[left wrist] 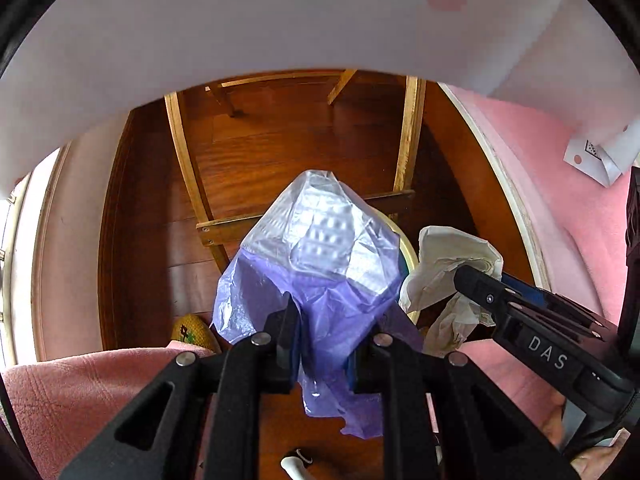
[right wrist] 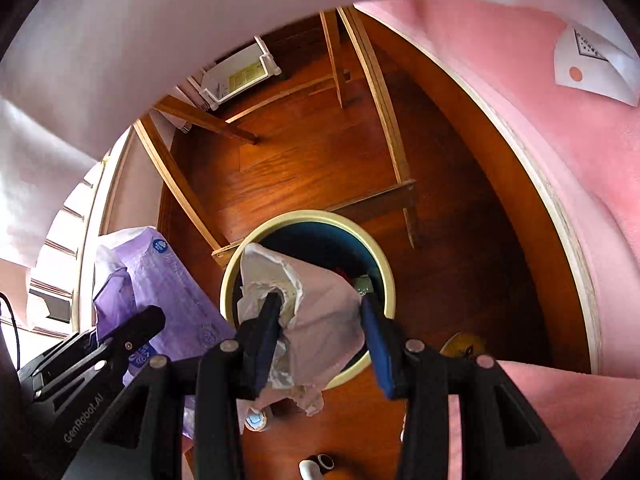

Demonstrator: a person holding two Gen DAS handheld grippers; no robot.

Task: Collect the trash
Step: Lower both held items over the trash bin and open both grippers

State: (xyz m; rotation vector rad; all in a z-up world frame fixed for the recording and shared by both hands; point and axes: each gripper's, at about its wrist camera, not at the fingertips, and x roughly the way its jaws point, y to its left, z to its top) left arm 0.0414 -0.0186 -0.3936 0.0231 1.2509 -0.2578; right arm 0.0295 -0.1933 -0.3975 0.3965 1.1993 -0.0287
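My left gripper is shut on a purple and clear plastic wrapper, held up over the wooden floor. My right gripper has its jaws wide apart, with a crumpled white paper hanging between them against the left pad, right over the round bin with a cream rim and blue inside. The bin holds some trash. In the left wrist view the right gripper and the paper are to the right of the wrapper. In the right wrist view the wrapper is at the left.
Wooden chair legs and rails stand on the floor behind the bin. A pink cloth surface with a white paper card is at the right. A white tray lies on the floor far back. A yellow slipper lies near the bin.
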